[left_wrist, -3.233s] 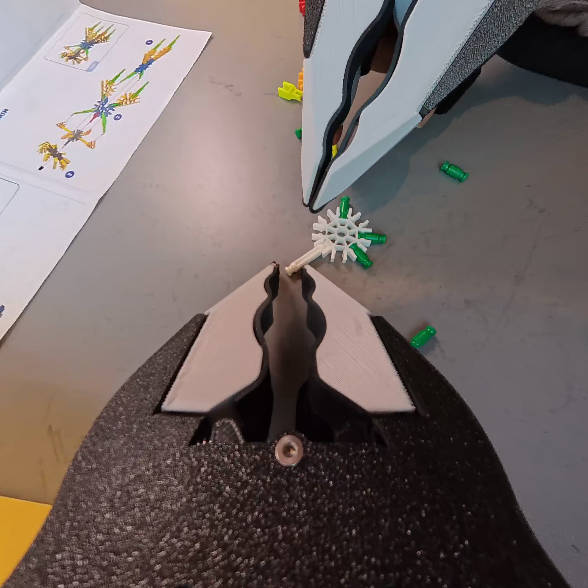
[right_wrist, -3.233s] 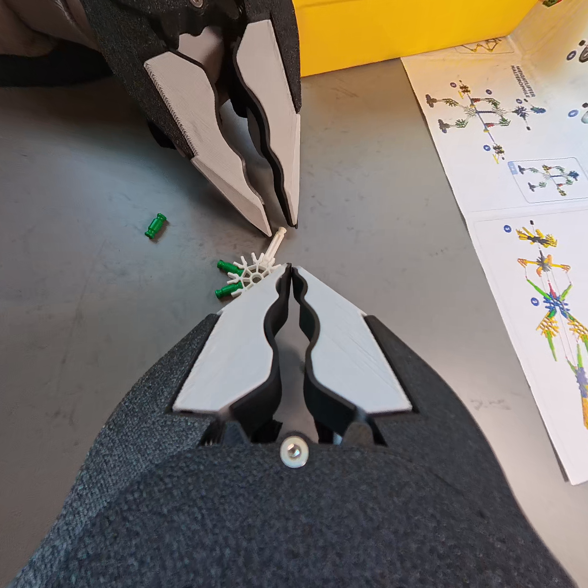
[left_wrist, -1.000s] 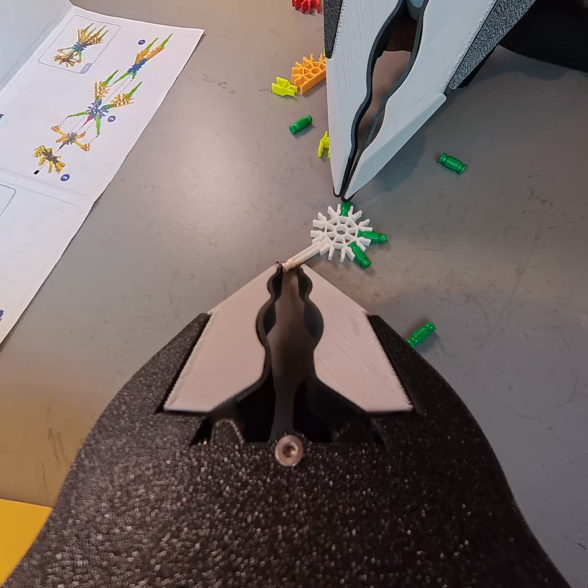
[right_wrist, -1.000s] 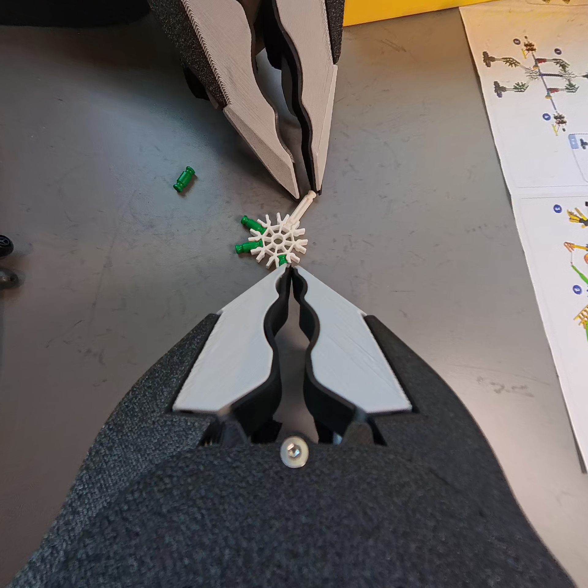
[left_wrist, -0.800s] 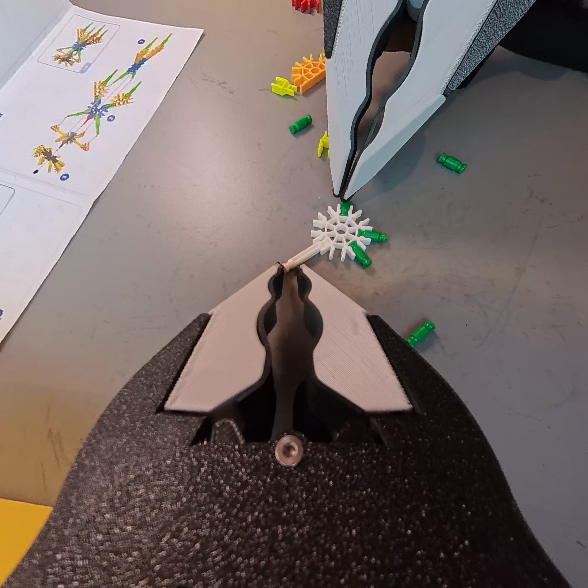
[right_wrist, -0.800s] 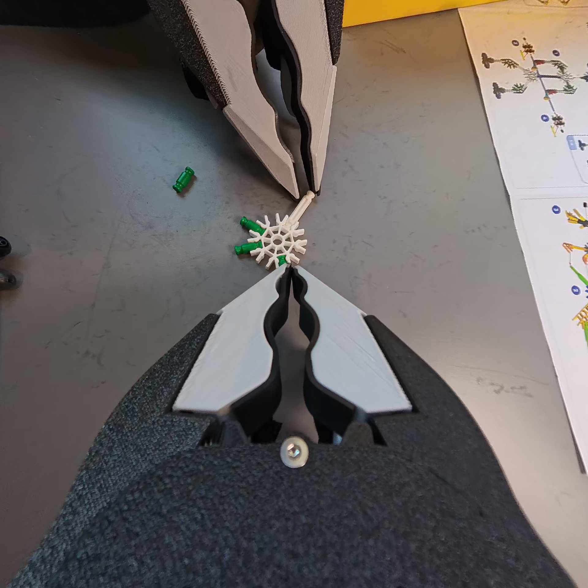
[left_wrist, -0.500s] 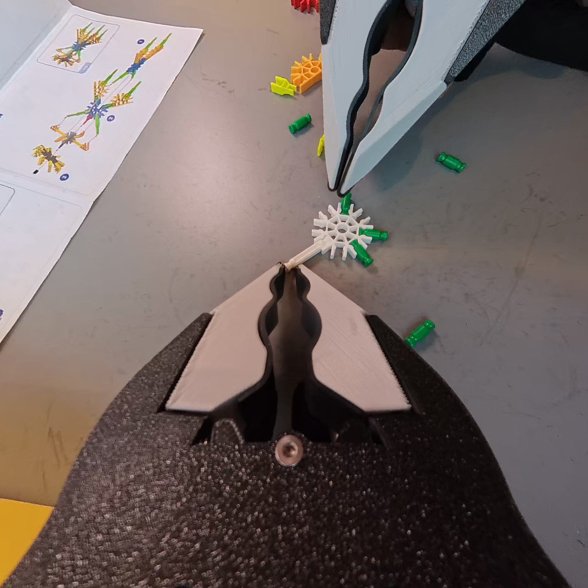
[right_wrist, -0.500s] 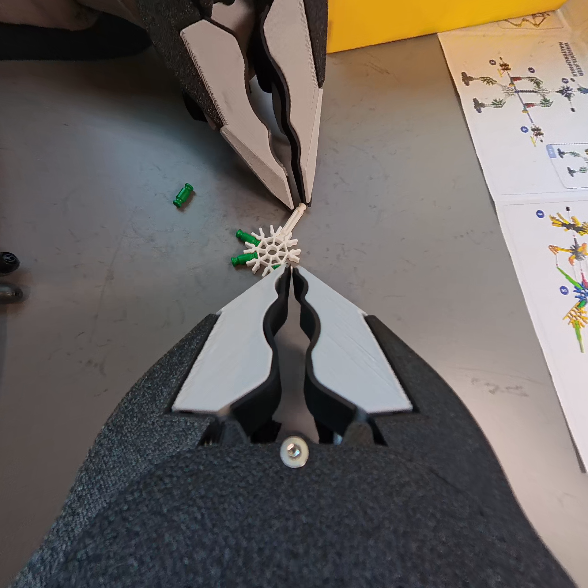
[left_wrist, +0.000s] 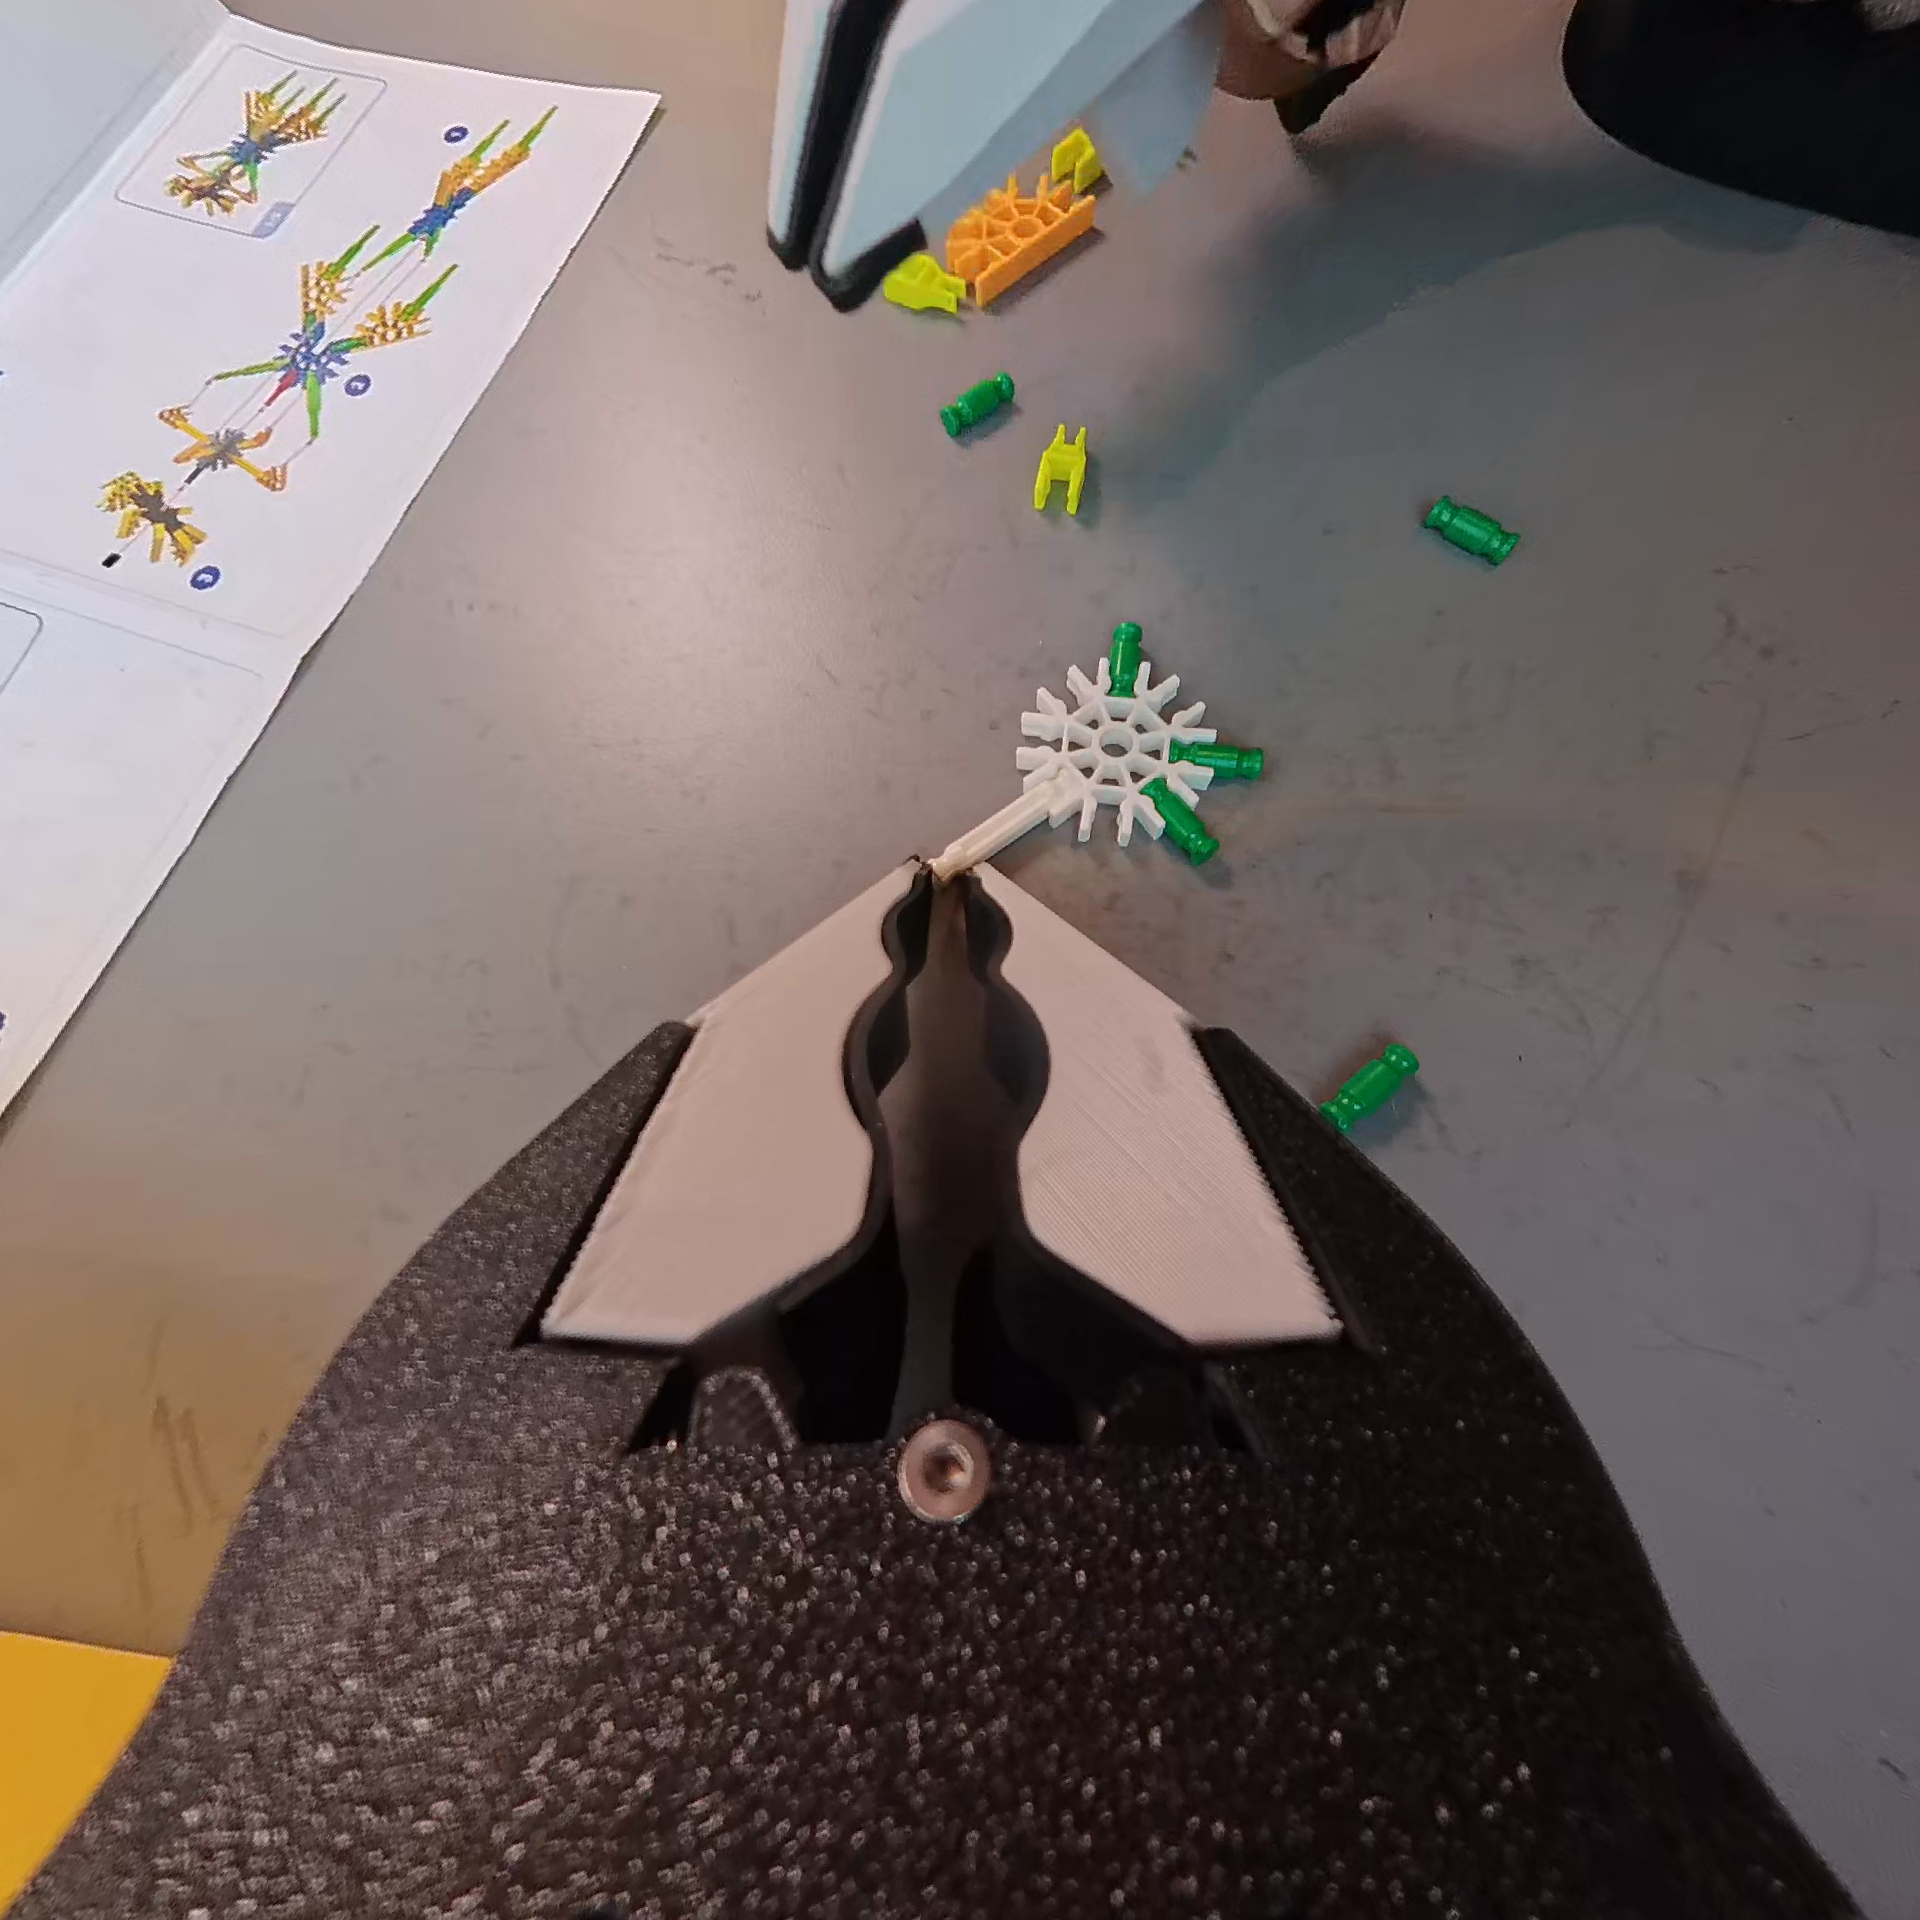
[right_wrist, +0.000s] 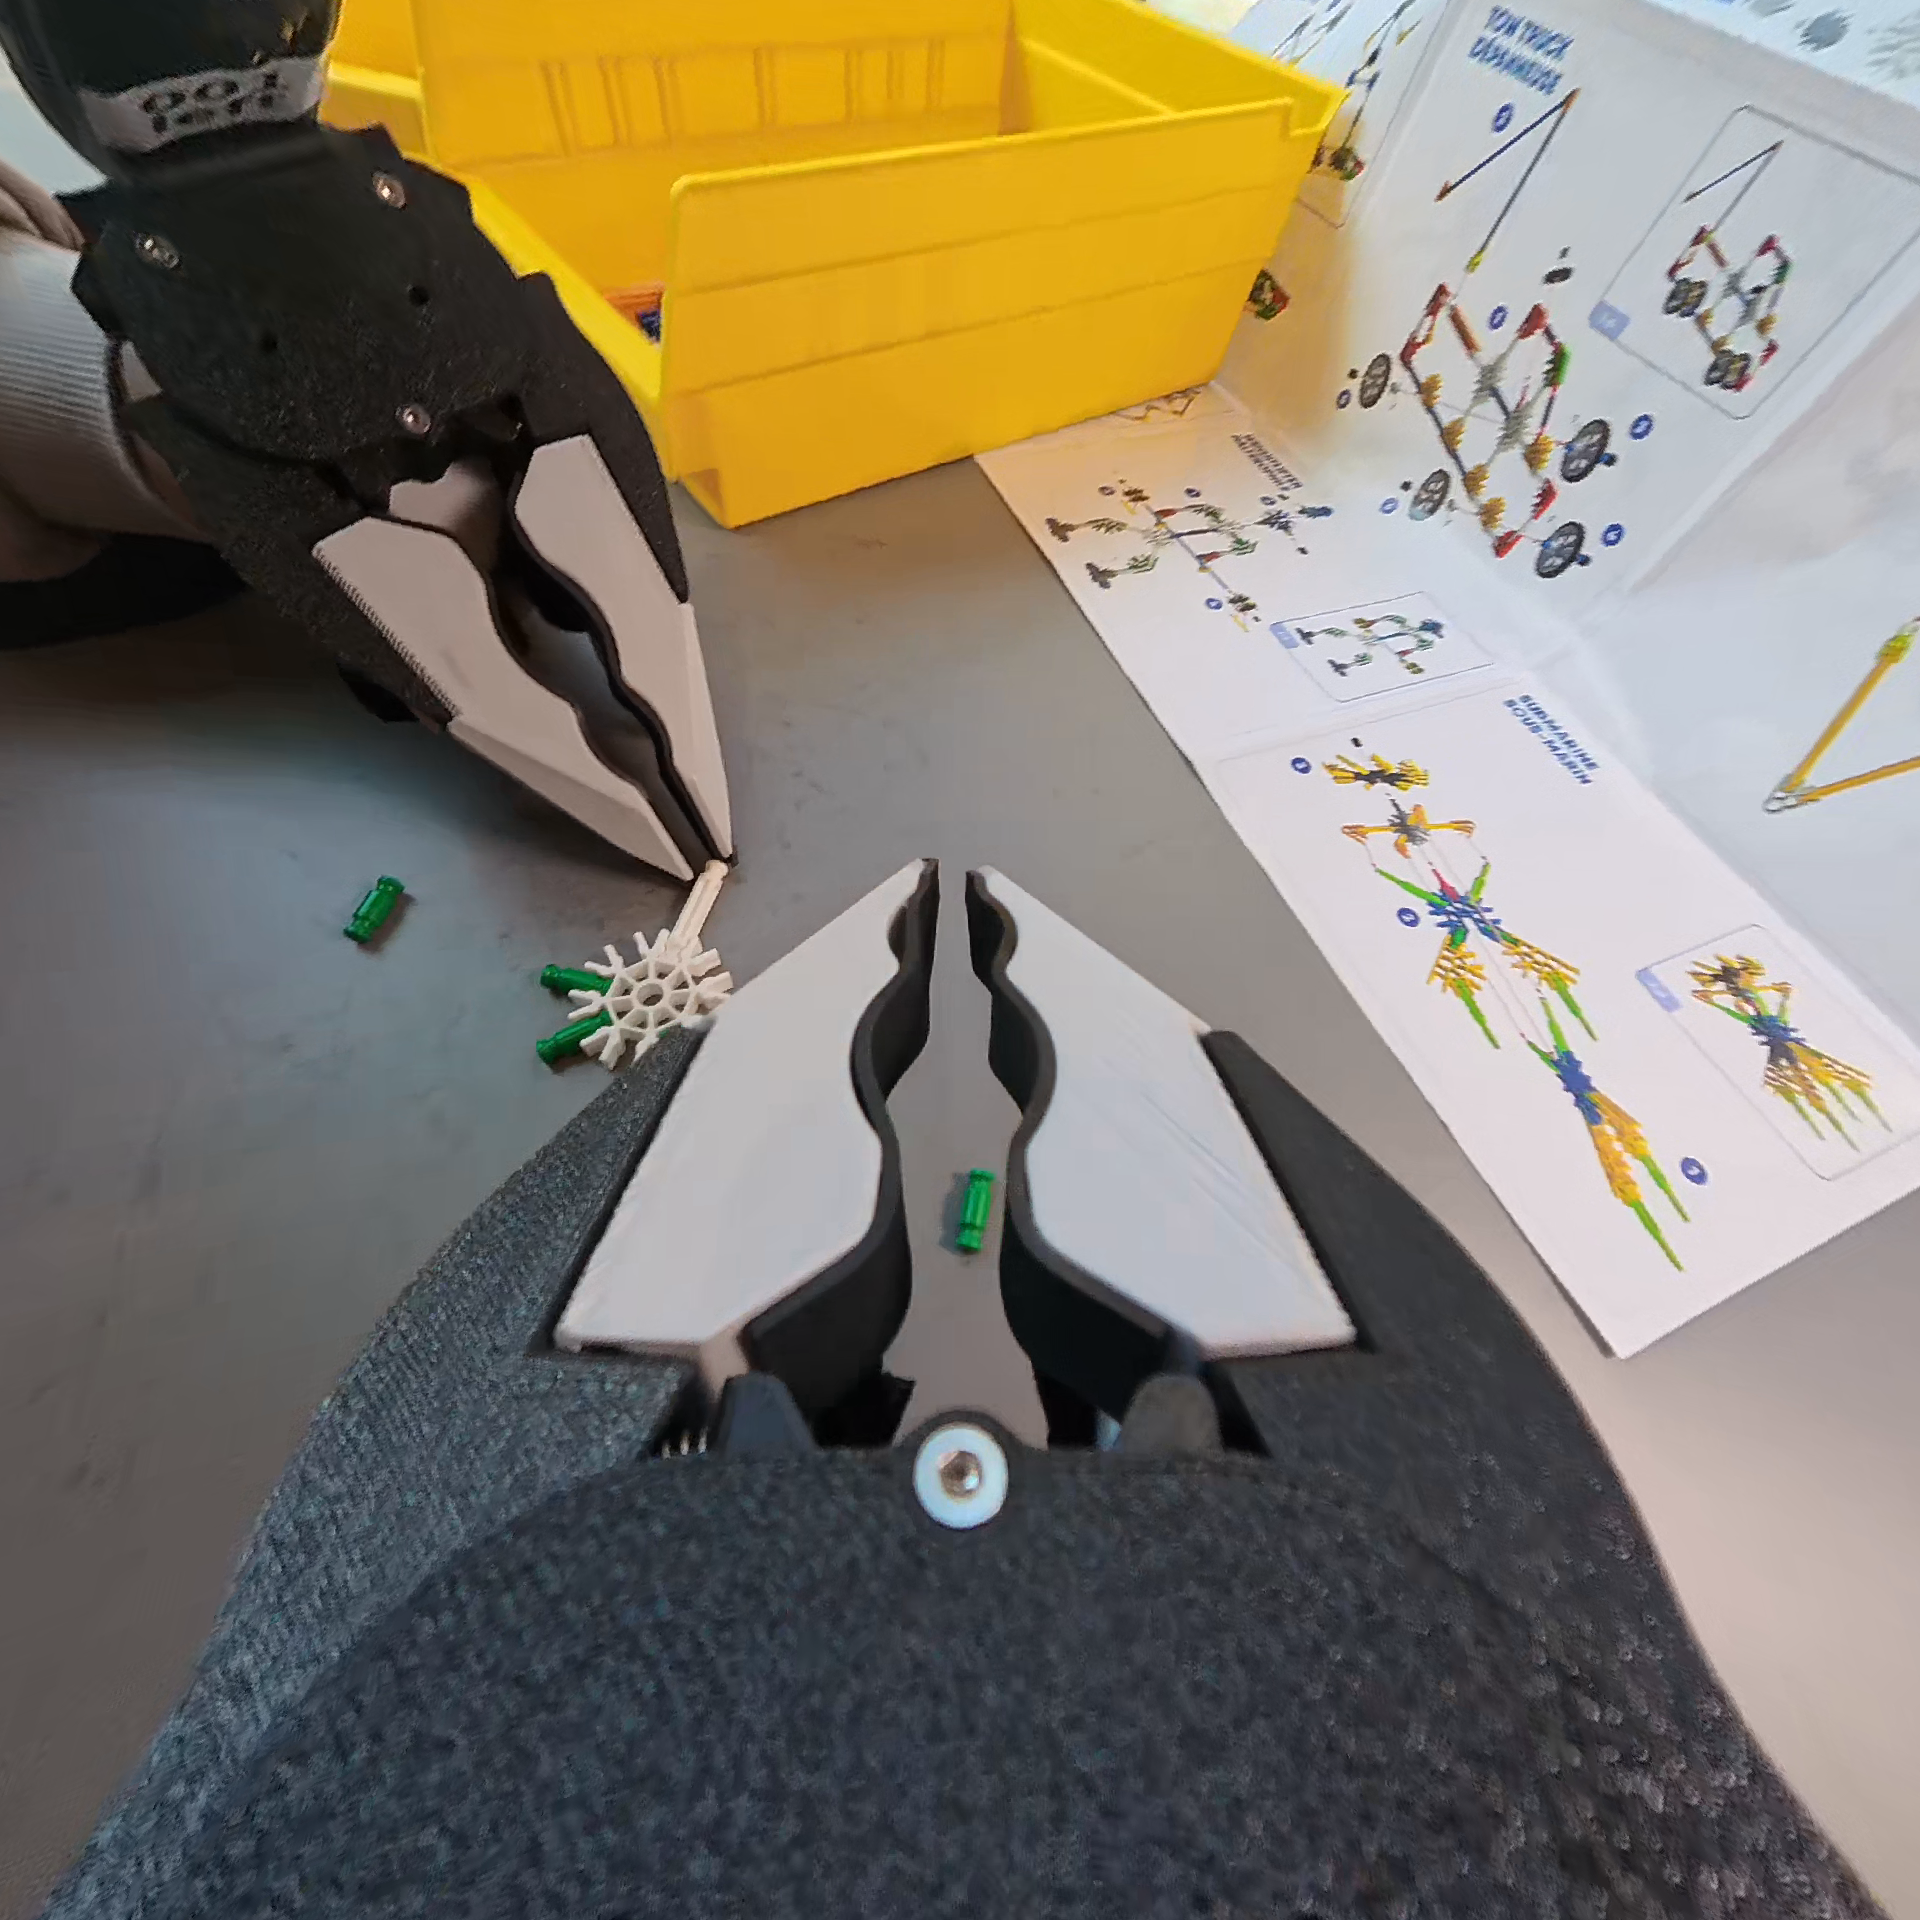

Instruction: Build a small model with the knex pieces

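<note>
Pinching the tip of a white rod [left_wrist: 995, 831], the left gripper [left_wrist: 943, 871] is clamped on it while the white snowflake connector [left_wrist: 1114, 750] at the rod's far end lies flat on the grey tabletop [left_wrist: 1558, 935]. Three green rods [left_wrist: 1216, 760] already sit in that connector, others lie loose around it. Beyond the connector, the right gripper [right_wrist: 951, 871] hovers slightly parted and empty, over a loose green rod [right_wrist: 974, 1209].

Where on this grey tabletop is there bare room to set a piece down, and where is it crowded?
Free: the grey strip between the instruction sheet and the left gripper; also the table right of the white snowflake connector, past the loose green rods. Crowded: around the connector, and by the orange piece near the right gripper. The yellow bin blocks the far side.
</note>
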